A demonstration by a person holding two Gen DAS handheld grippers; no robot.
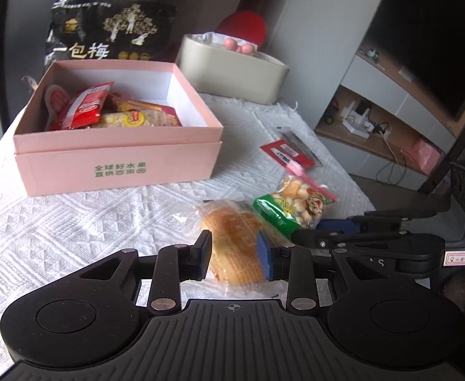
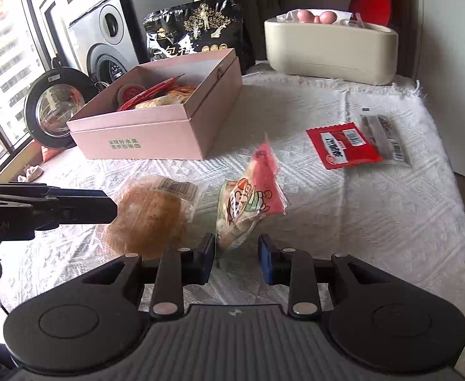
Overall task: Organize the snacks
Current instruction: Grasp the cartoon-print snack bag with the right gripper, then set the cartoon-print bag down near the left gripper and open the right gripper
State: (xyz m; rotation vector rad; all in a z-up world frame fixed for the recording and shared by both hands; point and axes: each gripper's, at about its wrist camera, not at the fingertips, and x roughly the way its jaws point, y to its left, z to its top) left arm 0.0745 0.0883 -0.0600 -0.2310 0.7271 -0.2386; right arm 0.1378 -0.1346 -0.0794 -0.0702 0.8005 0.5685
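Bench: covered with a white textured cloth (image 2: 343,222); loose snacks lie on its near half.
Box: open pink cardboard box (image 1: 118,162), far left, already holding several packets.
Left gripper (image 1: 236,255): fingers part open, one either side of a clear-wrapped golden bread roll (image 1: 235,244); whether the pads press the wrapper I cannot tell.
Roll axis: long axis runs near-to-far, in line with the fingers, so they span its short width.
Right gripper (image 2: 237,262): fingers part open, nothing between them yet; the near end of a pink-and-green printed biscuit packet (image 2: 251,203) sits just beyond the gap, slightly left of centre.
Packet axis: stands tilted, pink end up and far.
Remaining: flat red sachet (image 2: 343,149) and a clear dark-printed sachet (image 2: 385,139), far right, touching each other.
Judgement: left is nearer the box; the roll likely goes first, up and far-left.
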